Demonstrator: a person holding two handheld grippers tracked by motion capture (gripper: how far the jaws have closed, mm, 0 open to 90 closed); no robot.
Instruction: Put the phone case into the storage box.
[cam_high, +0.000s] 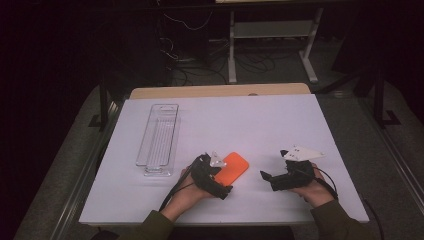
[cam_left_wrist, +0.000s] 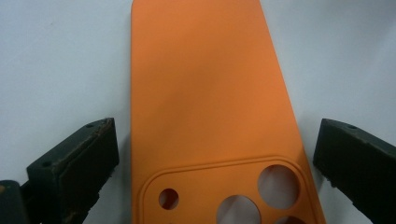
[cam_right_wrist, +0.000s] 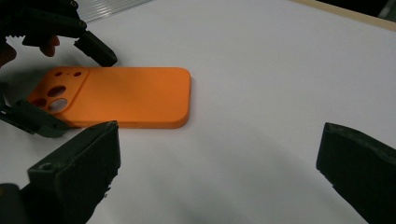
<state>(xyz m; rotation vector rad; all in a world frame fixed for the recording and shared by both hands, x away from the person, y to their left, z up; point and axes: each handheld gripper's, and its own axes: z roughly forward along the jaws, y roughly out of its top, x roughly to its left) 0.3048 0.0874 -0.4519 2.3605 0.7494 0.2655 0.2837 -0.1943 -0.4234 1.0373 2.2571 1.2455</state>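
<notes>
The orange phone case (cam_high: 231, 168) lies flat on the white desk (cam_high: 280, 125), near the front edge, with bare surface all round it. The left gripper (cam_high: 220, 186) straddles its camera-hole end — jaws spread, 1 on each long side, not touching. The case is smooth, matte, round-cornered. The right gripper (cam_high: 266, 177) sits well apart to the right, jaws wide over bare desk. A clear ribbed plastic tray (cam_high: 158, 140) stands left — nothing visible inside.
</notes>
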